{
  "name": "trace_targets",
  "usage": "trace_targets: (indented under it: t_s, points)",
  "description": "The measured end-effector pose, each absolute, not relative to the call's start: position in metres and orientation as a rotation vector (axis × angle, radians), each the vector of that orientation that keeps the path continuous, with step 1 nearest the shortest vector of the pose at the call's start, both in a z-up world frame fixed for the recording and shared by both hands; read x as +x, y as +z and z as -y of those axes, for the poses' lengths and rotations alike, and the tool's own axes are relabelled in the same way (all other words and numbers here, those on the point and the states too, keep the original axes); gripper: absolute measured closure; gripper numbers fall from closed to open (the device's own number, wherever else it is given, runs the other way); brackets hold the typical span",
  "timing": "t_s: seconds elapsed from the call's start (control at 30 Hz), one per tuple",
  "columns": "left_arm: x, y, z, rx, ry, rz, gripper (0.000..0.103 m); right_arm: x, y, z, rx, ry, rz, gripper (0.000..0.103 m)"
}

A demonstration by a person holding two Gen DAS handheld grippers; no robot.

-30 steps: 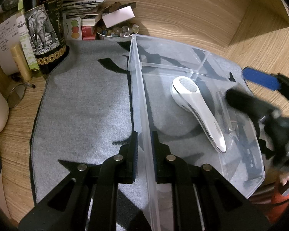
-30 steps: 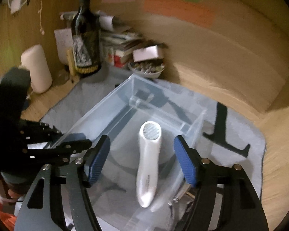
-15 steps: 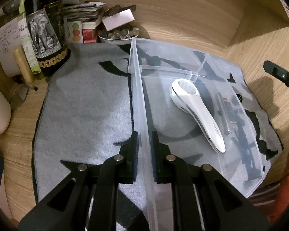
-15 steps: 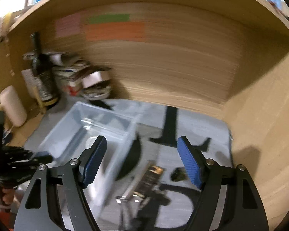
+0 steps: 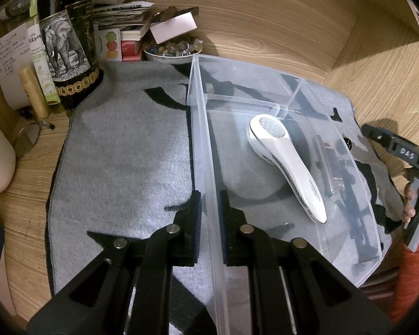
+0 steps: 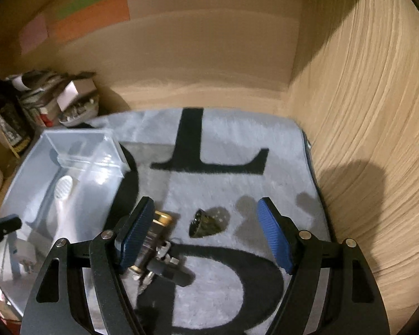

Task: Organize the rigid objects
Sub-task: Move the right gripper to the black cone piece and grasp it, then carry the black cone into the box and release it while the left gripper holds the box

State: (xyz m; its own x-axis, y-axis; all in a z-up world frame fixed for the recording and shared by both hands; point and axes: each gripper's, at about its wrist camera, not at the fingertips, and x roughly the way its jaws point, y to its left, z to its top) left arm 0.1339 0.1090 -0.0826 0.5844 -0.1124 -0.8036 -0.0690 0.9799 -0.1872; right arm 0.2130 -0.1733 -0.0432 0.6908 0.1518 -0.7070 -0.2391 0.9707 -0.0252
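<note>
A clear plastic bin (image 5: 198,89) stands on a grey mat, with a white handheld device (image 5: 287,162) lying inside it. My left gripper (image 5: 209,217) is shut on the bin's left wall. In the right wrist view the bin (image 6: 78,145) is at the left with the white device (image 6: 61,195) in it. My right gripper (image 6: 206,234) is open and empty above the mat to the right of the bin. A small dark faceted object (image 6: 206,222) lies between its fingers. A gold-capped clear cylindrical item with metal and black parts (image 6: 153,245) lies by the left finger.
A dark wine bottle (image 5: 67,42), papers, books and a bowl of beads (image 5: 170,50) crowd the back left corner. Wooden walls close the back and right (image 6: 363,111). The grey mat (image 5: 125,153) has large black letters.
My right gripper swung from over the bin to the right, out over the mat and the loose items. My left gripper kept its hold on the bin wall.
</note>
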Motion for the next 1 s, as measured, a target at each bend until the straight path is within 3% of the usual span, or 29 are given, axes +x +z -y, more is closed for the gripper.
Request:
trace_targets:
  t_s: [0.3,0.53,0.7,1.0]
  points:
    - [0.134,-0.083,-0.109,-0.208,-0.027,-0.948,0.091,0.233,-0.075,0.176,-0.106,0.231,-0.871,0.031]
    - [0.134,-0.083,-0.109,-0.207,-0.027,-0.948,0.091,0.246,-0.098,0.178,-0.083,0.244,-0.951,0.058]
    - [0.134,-0.083,-0.109,-0.207,-0.026,-0.948,0.091,0.244,-0.100,0.176,-0.103,0.243,-0.943,0.069]
    - [0.134,-0.083,-0.109,-0.207,-0.027,-0.948,0.091,0.232,-0.087,0.172,-0.124,0.249,-0.888,0.069]
